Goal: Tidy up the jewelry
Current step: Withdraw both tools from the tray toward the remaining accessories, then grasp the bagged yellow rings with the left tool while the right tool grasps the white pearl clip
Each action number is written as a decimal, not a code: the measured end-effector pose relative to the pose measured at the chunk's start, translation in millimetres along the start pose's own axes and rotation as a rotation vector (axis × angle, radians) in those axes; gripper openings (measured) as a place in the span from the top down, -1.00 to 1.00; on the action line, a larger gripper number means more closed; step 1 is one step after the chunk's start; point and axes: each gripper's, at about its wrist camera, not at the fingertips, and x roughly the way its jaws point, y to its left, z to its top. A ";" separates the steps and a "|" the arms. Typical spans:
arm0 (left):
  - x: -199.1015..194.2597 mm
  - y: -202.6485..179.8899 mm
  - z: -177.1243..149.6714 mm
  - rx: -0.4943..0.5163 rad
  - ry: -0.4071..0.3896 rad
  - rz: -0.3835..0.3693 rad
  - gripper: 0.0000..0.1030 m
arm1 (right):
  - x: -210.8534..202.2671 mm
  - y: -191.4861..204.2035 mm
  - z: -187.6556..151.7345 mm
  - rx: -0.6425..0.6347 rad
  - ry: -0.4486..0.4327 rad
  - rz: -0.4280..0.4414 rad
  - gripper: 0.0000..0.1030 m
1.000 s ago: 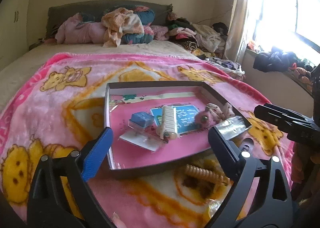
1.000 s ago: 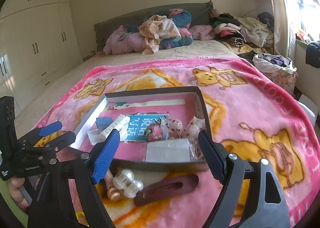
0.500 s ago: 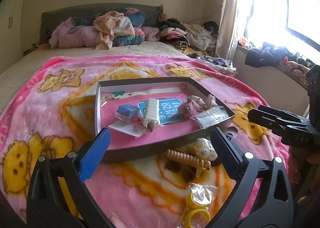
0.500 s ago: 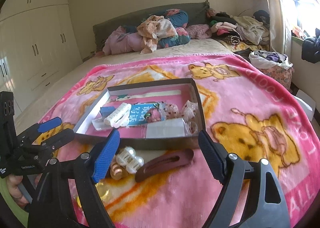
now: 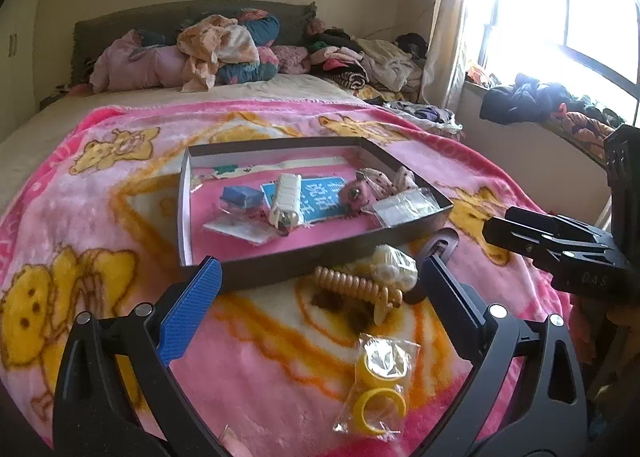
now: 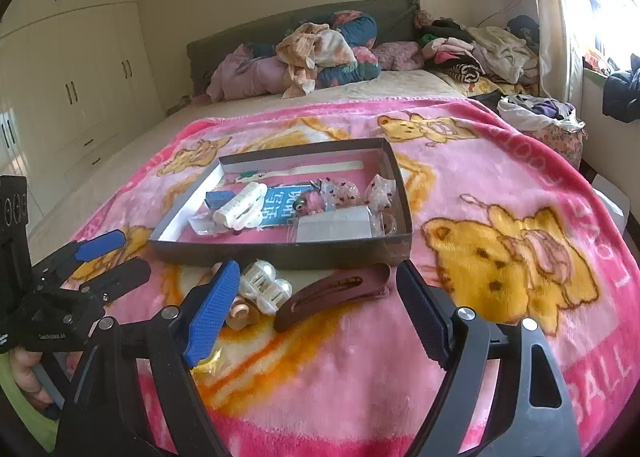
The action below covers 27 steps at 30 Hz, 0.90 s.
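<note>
A shallow dark box (image 5: pixel 328 257) (image 6: pixel 280 251) lies on the pink blanket and holds a white clip (image 5: pixel 285 201), a blue card, a small blue box and plastic packets. Loose in front of it lie a tan spiral clip (image 5: pixel 356 289), a pearly white claw clip (image 6: pixel 262 287), a long brown hair clip (image 6: pixel 332 297) and a bag of yellow rings (image 5: pixel 378 385). My left gripper (image 5: pixel 320 297) is open and empty, short of the box. My right gripper (image 6: pixel 316 297) is open and empty, its jaws either side of the brown clip.
The pink teddy-bear blanket (image 6: pixel 500 257) covers the bed's near half. Piled clothes and pillows (image 5: pixel 208 49) lie at the headboard. A window ledge with clothes (image 5: pixel 540 105) is on the right, white wardrobes (image 6: pixel 72 89) on the left.
Both grippers have drawn back from the box toward the bed's near edge, so the loose clips and the bag of rings have come into view. Both stay open.
</note>
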 end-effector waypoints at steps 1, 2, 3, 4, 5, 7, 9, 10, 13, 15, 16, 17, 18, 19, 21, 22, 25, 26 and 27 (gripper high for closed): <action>0.1 -0.4 -1.3 0.001 0.003 -0.003 -0.77 | -0.3 0.5 -1.0 -0.002 0.002 0.000 -0.52; 0.0 -0.6 -2.1 0.001 0.005 -0.005 -0.77 | -0.5 1.2 -2.0 -0.004 0.004 -0.002 -0.52; 0.1 -1.0 -3.7 0.004 0.008 -0.010 -0.77 | -0.6 1.2 -2.9 -0.005 0.006 -0.003 -0.52; -0.1 -1.7 -5.0 0.005 0.011 -0.012 -0.77 | -0.7 1.1 -3.8 -0.005 0.008 -0.003 -0.52; -0.3 -1.6 -6.2 0.006 0.013 -0.013 -0.77 | -0.5 1.1 -5.2 -0.005 0.011 -0.004 -0.52; -0.2 -2.4 -9.2 0.008 0.020 -0.019 -0.77 | -0.3 0.9 -7.3 -0.003 0.016 -0.004 -0.52; 0.2 -3.4 -12.1 0.011 0.026 -0.023 -0.77 | -0.1 1.0 -9.2 -0.004 0.019 -0.005 -0.52; 0.5 -3.6 -13.5 0.012 0.031 -0.024 -0.77 | 0.1 1.1 -10.3 -0.005 0.022 -0.003 -0.52; 1.8 -4.2 -18.3 0.016 0.047 -0.036 -0.77 | 2.3 0.7 -14.1 0.002 0.035 0.003 -0.52; 2.1 -6.0 -22.0 0.024 0.056 -0.041 -0.77 | 4.3 -0.4 -16.7 0.012 0.045 0.006 -0.52; 2.3 -6.4 -23.7 0.024 0.060 -0.043 -0.77 | 5.4 -1.3 -17.8 0.020 0.050 0.007 -0.52; 3.4 -7.4 -26.1 0.025 0.070 -0.050 -0.77 | 6.6 -2.3 -18.5 0.026 0.054 0.009 -0.52; 4.1 -8.5 -27.9 0.026 0.075 -0.053 -0.77 | 7.6 -2.8 -19.0 0.032 0.059 0.011 -0.52; 5.0 -10.3 -30.3 0.029 0.081 -0.059 -0.77 | 7.9 -2.6 -19.5 0.035 0.060 0.011 -0.51; 6.7 -13.9 -34.2 0.043 0.091 -0.063 -0.77 | 9.4 -1.7 -19.3 0.033 0.062 0.017 -0.51; 7.5 -15.6 -36.2 0.048 0.097 -0.064 -0.77 | 10.8 -0.5 -18.9 0.028 0.065 0.018 -0.51; 11.3 -20.1 -42.2 0.058 0.120 -0.080 -0.77 | 15.4 3.5 -17.0 0.012 0.073 0.026 -0.49; 12.3 -20.7 -43.7 0.061 0.125 -0.082 -0.77 | 17.4 4.8 -16.4 0.008 0.076 0.030 -0.47; 14.2 -22.5 -46.1 0.066 0.134 -0.086 -0.77 | 20.4 5.8 -15.7 0.001 0.082 0.035 -0.46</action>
